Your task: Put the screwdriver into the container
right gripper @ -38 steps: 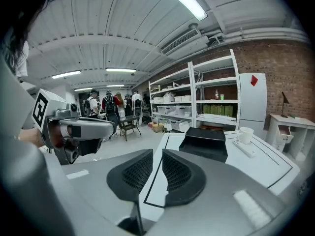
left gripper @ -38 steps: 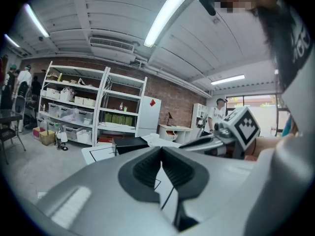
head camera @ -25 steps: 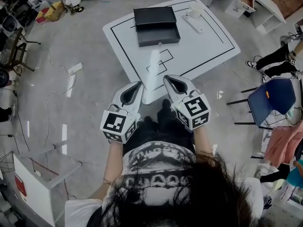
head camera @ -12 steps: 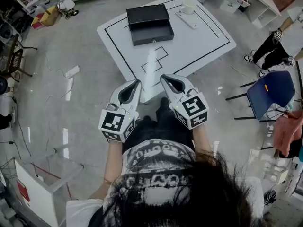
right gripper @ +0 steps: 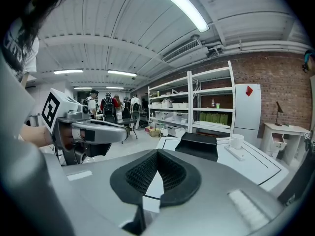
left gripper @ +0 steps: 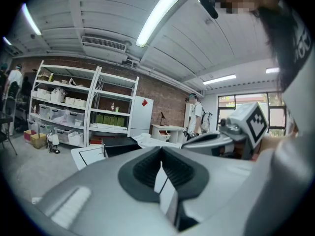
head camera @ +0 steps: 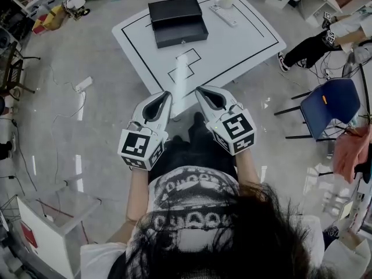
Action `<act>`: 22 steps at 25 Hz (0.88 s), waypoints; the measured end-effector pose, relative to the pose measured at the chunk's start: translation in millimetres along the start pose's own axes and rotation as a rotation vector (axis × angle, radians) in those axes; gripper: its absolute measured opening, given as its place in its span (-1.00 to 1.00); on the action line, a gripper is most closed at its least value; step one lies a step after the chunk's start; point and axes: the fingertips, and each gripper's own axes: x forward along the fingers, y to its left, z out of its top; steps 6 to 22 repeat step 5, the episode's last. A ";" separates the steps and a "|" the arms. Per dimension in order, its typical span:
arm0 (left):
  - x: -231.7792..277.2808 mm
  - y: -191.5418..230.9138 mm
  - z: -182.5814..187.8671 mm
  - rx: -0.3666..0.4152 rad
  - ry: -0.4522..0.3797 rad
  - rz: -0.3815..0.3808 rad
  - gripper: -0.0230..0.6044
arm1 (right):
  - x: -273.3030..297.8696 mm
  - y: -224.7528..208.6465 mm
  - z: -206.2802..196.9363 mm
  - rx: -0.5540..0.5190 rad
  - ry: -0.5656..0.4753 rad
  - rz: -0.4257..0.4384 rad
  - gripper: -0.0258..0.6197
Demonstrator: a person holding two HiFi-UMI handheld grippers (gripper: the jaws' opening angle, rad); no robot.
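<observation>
Closed left tool (head camera: pixel 165 96) and closed right tool (head camera: pixel 200 90) hover at the table (head camera: pixel 235 48) edge.

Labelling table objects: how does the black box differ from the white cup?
The black box is large, rectangular and dark; the white cup is small, round and pale. The box's drawer looks pulled out; the cup stands upright to its right. Both rest on the white table, untouched.
</observation>
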 end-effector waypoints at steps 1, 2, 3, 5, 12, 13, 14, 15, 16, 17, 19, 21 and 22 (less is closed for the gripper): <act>0.0 -0.8 -0.2 0.001 0.000 -0.001 -0.93 | -0.9 -0.4 -0.5 0.000 0.000 -0.001 -0.93; 0.1 -1.5 -0.4 0.002 0.000 -0.002 -0.93 | -1.7 -1.0 -1.0 -0.001 -0.001 -0.003 -0.93; 0.3 -2.0 -0.6 0.003 -0.001 -0.002 -0.93 | -2.4 -1.9 -1.5 -0.002 -0.001 -0.005 -0.93; 0.7 -2.9 -1.0 0.005 -0.004 -0.001 -0.93 | -3.7 -3.8 -2.2 -0.003 -0.003 -0.009 -0.93; 0.7 -2.9 -1.0 0.005 -0.004 -0.001 -0.93 | -3.7 -3.8 -2.2 -0.003 -0.003 -0.009 -0.93; 0.7 -2.9 -1.0 0.005 -0.004 -0.001 -0.93 | -3.7 -3.8 -2.2 -0.003 -0.003 -0.009 -0.93; 0.7 -2.9 -1.0 0.005 -0.004 -0.001 -0.93 | -3.7 -3.8 -2.2 -0.003 -0.003 -0.009 -0.93; 0.7 -2.9 -1.0 0.005 -0.004 -0.001 -0.93 | -3.7 -3.8 -2.2 -0.003 -0.003 -0.009 -0.93; 0.7 -2.9 -1.0 0.005 -0.004 -0.001 -0.93 | -3.7 -3.8 -2.2 -0.003 -0.003 -0.009 -0.93; 0.7 -2.9 -1.0 0.005 -0.004 -0.001 -0.93 | -3.7 -3.8 -2.2 -0.003 -0.003 -0.009 -0.93; 0.7 -2.9 -1.0 0.005 -0.004 -0.001 -0.93 | -3.7 -3.8 -2.2 -0.003 -0.003 -0.009 -0.93; 0.7 -2.9 -1.0 0.005 -0.004 -0.001 -0.93 | -3.7 -3.8 -2.2 -0.003 -0.003 -0.009 -0.93; 0.7 -2.9 -1.0 0.005 -0.004 -0.001 -0.93 | -3.7 -3.8 -2.2 -0.003 -0.003 -0.009 -0.93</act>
